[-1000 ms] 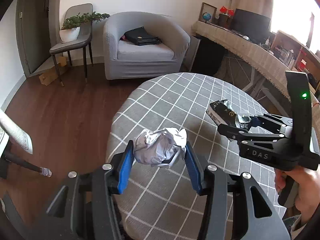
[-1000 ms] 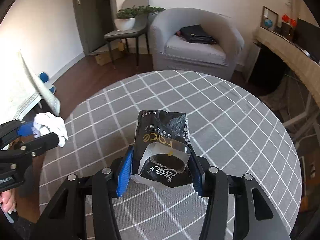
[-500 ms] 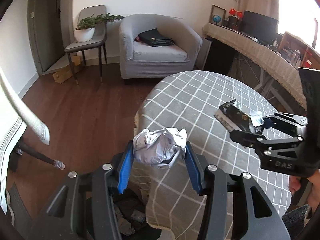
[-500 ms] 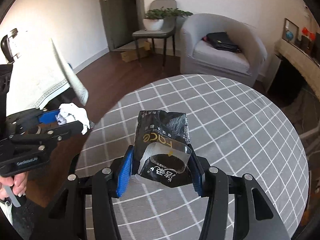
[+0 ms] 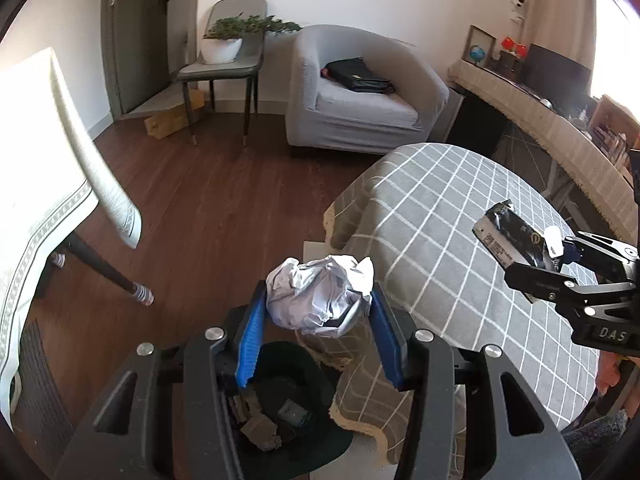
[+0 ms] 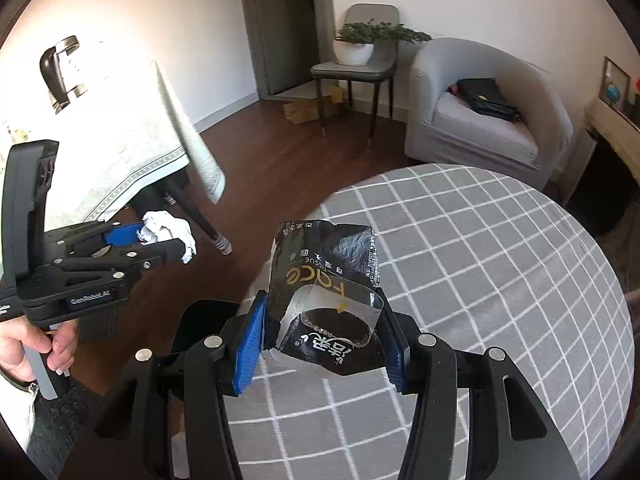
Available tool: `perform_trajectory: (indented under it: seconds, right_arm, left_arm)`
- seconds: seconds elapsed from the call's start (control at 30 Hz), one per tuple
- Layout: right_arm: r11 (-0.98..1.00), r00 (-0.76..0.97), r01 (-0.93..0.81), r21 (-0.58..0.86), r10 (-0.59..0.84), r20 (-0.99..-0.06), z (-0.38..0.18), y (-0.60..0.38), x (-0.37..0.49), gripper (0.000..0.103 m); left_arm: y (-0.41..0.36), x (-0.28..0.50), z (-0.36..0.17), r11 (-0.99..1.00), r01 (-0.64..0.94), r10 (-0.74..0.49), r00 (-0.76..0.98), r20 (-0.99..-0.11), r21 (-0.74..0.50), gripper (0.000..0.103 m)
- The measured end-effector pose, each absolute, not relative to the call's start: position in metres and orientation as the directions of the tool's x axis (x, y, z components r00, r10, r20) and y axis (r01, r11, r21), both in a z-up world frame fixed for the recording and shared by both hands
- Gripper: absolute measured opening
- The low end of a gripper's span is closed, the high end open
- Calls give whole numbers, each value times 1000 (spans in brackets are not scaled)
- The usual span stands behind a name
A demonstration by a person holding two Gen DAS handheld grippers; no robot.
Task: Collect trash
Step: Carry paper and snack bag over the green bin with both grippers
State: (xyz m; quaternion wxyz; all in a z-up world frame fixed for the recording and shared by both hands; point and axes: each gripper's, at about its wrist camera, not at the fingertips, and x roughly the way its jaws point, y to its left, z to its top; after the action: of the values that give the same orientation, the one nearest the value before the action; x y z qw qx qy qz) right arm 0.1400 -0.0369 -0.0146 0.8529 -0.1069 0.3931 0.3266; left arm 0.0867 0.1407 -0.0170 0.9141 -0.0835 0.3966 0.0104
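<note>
Paper ball [image 5: 320,294] clamped in our left tool [image 5: 316,332] hangs over the bin [image 5: 320,432]; right tool [image 6: 324,344] grips the wrapper [image 6: 328,300]; next we release.

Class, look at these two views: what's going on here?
A person is clearing trash with a gripper in each hand. The left gripper holds a crumpled paper ball off the edge of the round table, above a black bin that already has scraps in it. The right gripper holds a black tissue packet over the checked tablecloth, near the same bin. Nothing has been dropped yet.
</note>
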Motion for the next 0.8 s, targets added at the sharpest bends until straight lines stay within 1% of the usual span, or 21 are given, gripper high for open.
perform_trajectory:
  seconds: [0.3,0.47,0.57,0.8]
  right_arm:
    - [714,439,-696,72,502,-745,-17,-2,125,52]
    - [696,423,-714,75,514,-746,-18,16,123,52]
    - [680,408,-729,76,521,-750,-20,29,120,52]
    - [648,376,-758,69,521,-766,-30,60,115,52]
  left_arm:
    - [167,69,-42,984,-139,5,641,-767,-110,52]
    - [185,57,-59,976,-176,5,610,-792,-130,52]
    - [189,52,-73,977,-192,34,581,-813,-96,52]
    - [200,39,-116,973,-210,25,499,-866,-93,52]
